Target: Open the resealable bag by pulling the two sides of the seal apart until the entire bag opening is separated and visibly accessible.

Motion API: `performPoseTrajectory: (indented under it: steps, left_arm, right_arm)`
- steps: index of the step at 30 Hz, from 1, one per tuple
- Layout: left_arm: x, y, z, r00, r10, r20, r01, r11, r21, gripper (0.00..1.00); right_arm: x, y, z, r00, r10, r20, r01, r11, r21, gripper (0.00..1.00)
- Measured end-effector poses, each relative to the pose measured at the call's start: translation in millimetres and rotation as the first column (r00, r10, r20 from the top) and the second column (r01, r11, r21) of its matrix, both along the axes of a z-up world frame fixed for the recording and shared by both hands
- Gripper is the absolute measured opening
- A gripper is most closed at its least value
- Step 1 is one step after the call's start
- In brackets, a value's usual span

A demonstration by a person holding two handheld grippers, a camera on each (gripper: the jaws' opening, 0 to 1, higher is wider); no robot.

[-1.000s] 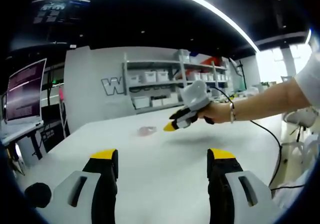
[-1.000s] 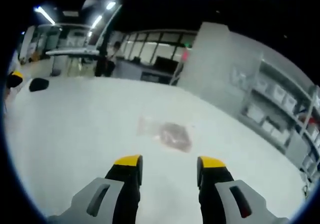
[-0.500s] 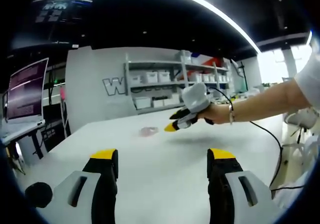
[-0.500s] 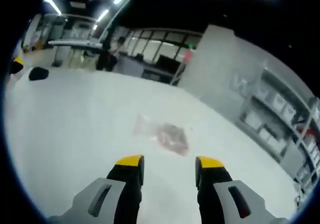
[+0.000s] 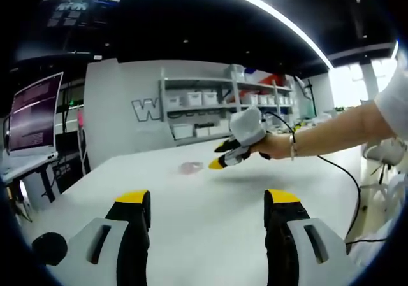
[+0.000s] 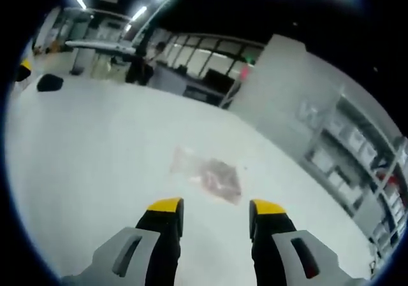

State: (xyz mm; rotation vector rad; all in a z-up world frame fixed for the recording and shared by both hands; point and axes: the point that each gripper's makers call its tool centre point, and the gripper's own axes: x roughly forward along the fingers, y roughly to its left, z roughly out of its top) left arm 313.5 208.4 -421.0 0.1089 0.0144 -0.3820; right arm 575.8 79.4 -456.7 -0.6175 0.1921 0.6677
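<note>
A clear resealable bag (image 6: 208, 173) with brownish contents lies flat on the white table (image 6: 76, 158), just beyond my right gripper (image 6: 216, 207), which is open and holds nothing. In the left gripper view the bag (image 5: 190, 167) is a small pinkish patch far across the table (image 5: 204, 216). The right gripper (image 5: 221, 161), held by a person's hand (image 5: 275, 146), hovers close to the right of the bag. My left gripper (image 5: 206, 199) is open and empty, low over the near part of the table, well short of the bag.
A black round object (image 5: 48, 248) sits at the table's near left corner, also seen as the black object (image 6: 49, 81) from the right gripper view. A monitor (image 5: 33, 115) stands to the left. Shelves with white bins (image 5: 204, 111) line the back wall. A cable (image 5: 344, 178) trails from the person's arm.
The right gripper has drifted slightly left toward the bag in the left gripper view. The right gripper view has tilted a little; the bag stays put. The left gripper holds still.
</note>
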Motion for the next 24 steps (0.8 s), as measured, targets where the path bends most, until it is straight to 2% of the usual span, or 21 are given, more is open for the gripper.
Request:
performPoseTrajectory:
  steps: [8, 24]
  left_arm:
    - [3.8, 2.0, 1.2, 1.000, 0.002, 0.002, -0.002, 1.000, 0.000, 0.71]
    - [12.3, 6.6, -0.3, 1.000, 0.004, -0.007, -0.004, 1.000, -0.001, 0.71]
  right_arm:
    - [6.7, 1.5, -1.8, 1.000, 0.002, 0.001, -0.002, 1.000, -0.011, 0.39]
    - [11.2, 21.3, -8.6, 0.994, 0.088, 0.062, -0.079, 0.989, -0.125, 0.39]
